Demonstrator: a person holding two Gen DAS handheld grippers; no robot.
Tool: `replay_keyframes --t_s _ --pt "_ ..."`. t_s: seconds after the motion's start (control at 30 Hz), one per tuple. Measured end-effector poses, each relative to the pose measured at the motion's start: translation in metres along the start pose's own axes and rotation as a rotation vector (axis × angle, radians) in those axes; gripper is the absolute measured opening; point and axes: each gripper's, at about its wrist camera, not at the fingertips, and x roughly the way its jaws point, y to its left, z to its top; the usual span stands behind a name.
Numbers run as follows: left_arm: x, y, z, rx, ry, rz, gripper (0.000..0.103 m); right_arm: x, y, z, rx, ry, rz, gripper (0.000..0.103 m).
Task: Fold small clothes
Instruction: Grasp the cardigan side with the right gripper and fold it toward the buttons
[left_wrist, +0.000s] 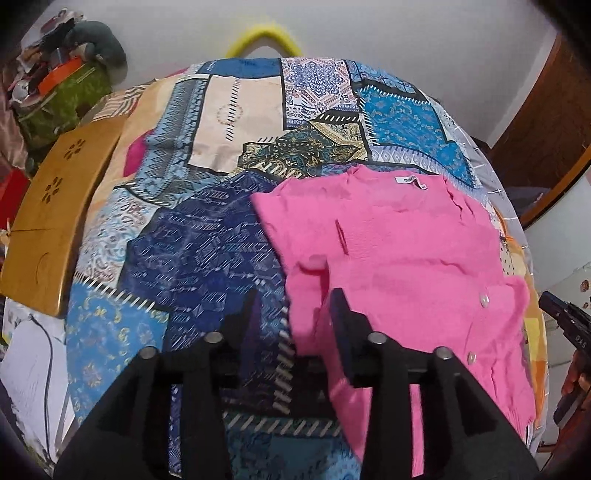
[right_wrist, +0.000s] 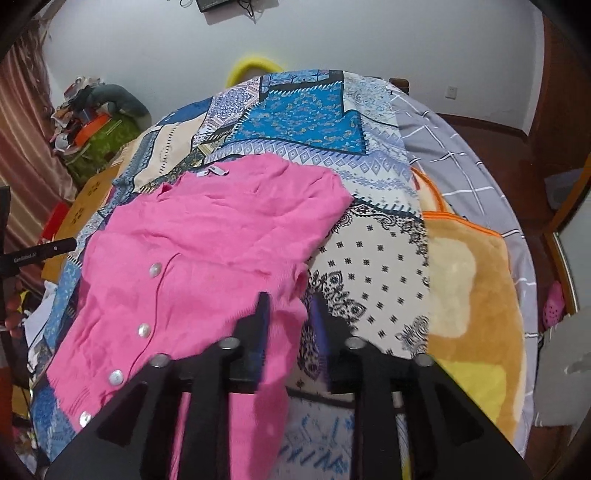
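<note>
A wooden board lies at the far left edge of the patchwork bedspread. The left gripper hangs with fingers spread over the cardigan's left edge, pinching nothing. The pink cardigan lies flat mid-bed. The right gripper straddles its right edge, fingers spread, apart from the cloth.

One pink cardigan lies on one patchwork bedspread; four white buttons show along its placket; one neck label; two grippers, left gripper and right gripper; one yellow hoop; one wooden board
</note>
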Motion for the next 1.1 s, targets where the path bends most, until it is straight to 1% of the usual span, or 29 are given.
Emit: replay_keyframes --t_s 0.03,0.07,0.1,0.17,0.27,0.37,0.53,0.6,0.7,0.8,0.87,1.0,1.1 --pt "-0.005 0.0 -0.004 0.006 -0.002 -0.003 0.047 -0.005 0.001 -0.002 -0.001 -0.002 0.001 0.038" --pt "-0.008 -0.001 -0.008 0.013 -0.002 -0.007 0.051 -0.008 0.002 -0.003 -0.003 -0.004 0.002 0.043" --pt "-0.01 -0.001 -0.011 0.019 0.0 -0.01 0.056 -0.015 0.003 -0.006 -0.006 -0.008 0.004 0.044" --pt "-0.014 -0.004 -0.022 0.031 0.01 -0.019 0.061 -0.021 0.005 -0.01 -0.006 -0.002 0.013 0.051" --pt "-0.013 -0.007 -0.037 0.042 0.046 -0.04 0.062 -0.026 0.008 -0.018 -0.003 0.015 0.026 0.056" --pt "-0.008 -0.011 -0.056 0.05 0.086 -0.051 0.062 -0.027 0.013 -0.029 -0.013 0.039 0.023 0.057" --pt "0.004 -0.017 -0.08 0.043 0.157 -0.081 0.062 -0.021 0.019 -0.052 -0.014 0.102 0.051 0.057" --pt "0.007 -0.021 -0.087 0.042 0.172 -0.091 0.062 -0.017 0.021 -0.061 -0.014 0.127 0.06 0.057" --pt "0.004 -0.029 -0.093 0.045 0.156 -0.086 0.062 -0.011 0.024 -0.075 -0.004 0.164 0.082 0.057" --pt "0.003 -0.033 -0.096 0.024 0.165 -0.13 0.062 -0.008 0.025 -0.087 0.006 0.185 0.107 0.057" --pt "0.004 -0.033 -0.098 -0.002 0.178 -0.165 0.062 -0.011 0.027 -0.092 0.0 0.173 0.113 0.057" --pt "0.007 -0.034 -0.099 -0.033 0.184 -0.194 0.062 -0.017 0.032 -0.099 -0.016 0.158 0.142 0.057" --pt "0.007 -0.038 -0.098 -0.041 0.185 -0.208 0.062 -0.018 0.036 -0.102 -0.03 0.142 0.155 0.047"
